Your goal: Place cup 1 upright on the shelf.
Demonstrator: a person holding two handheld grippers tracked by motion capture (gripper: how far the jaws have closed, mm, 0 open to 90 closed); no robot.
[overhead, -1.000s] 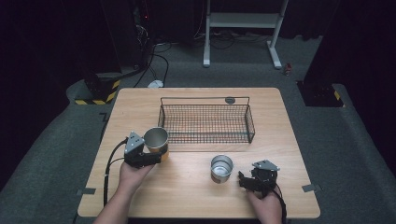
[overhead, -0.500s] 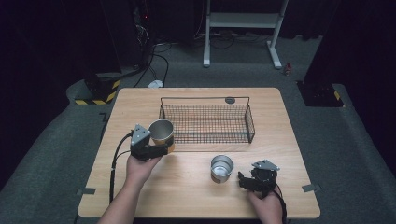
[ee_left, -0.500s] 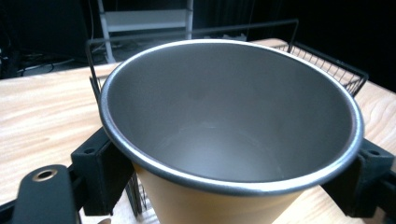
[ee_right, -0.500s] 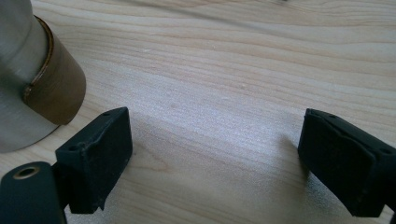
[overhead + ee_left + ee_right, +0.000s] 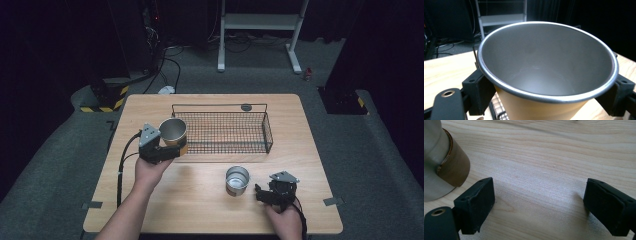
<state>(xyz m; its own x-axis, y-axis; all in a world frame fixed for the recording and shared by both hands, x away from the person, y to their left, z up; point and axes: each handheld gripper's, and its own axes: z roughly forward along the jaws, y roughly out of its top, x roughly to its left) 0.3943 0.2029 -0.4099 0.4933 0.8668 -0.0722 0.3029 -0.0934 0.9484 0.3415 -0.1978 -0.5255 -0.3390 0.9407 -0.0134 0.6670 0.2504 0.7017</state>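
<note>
A metal cup (image 5: 549, 70) sits clamped between the left gripper's (image 5: 547, 92) two black jaws, tilted so its grey inside faces the camera; its outer wall is tan below a silver rim. Under it lie the wooden table (image 5: 446, 72) and basket wire (image 5: 497, 112); behind stands a white shelf frame (image 5: 499, 17).

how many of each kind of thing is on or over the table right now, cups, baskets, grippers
cups: 2, a tan one held in the left gripper near the basket's left end, and a silver one standing on the table
wire baskets: 1
grippers: 2, counting the right gripper resting beside the silver cup
total: 5
</note>
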